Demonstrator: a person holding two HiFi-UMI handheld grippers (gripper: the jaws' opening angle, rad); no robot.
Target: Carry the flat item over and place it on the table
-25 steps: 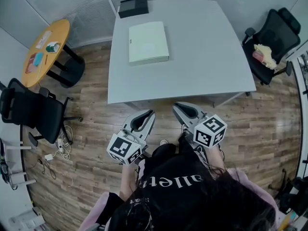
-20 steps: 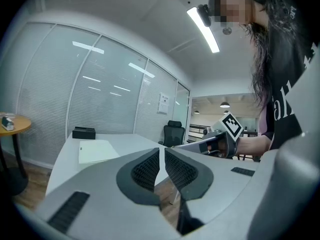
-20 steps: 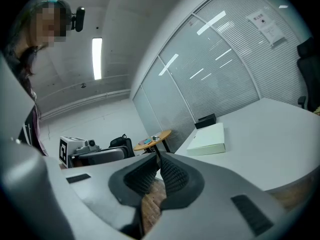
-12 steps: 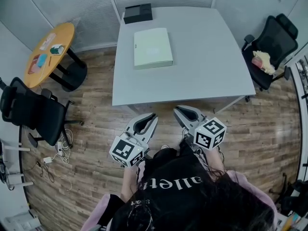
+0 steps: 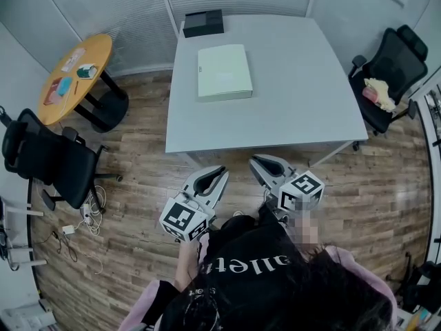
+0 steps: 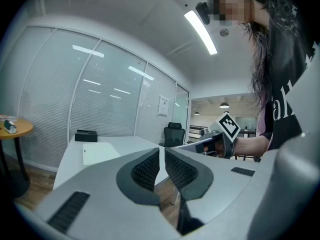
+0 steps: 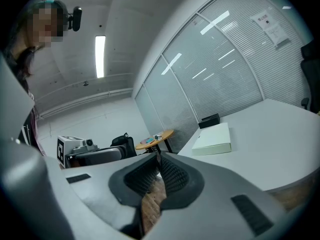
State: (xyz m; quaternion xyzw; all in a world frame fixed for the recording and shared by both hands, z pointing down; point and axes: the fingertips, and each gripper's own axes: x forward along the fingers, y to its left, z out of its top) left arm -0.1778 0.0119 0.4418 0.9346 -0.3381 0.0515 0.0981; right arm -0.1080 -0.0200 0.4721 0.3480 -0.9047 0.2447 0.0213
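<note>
A flat pale-green box lies on the grey table, towards its far left; it also shows in the left gripper view and the right gripper view. My left gripper and right gripper hang side by side over the wooden floor, just short of the table's near edge. Both are shut with nothing between the jaws. Each gripper view shows the other gripper beside it.
A black box sits at the table's far left corner. A round orange side table with small items stands at the left, a black office chair below it. Another black chair stands right of the table. Glass partitions close the back.
The table and the box have shifted slightly right and down in the head view as the person moved a little. Both grippers stay shut and empty.
</note>
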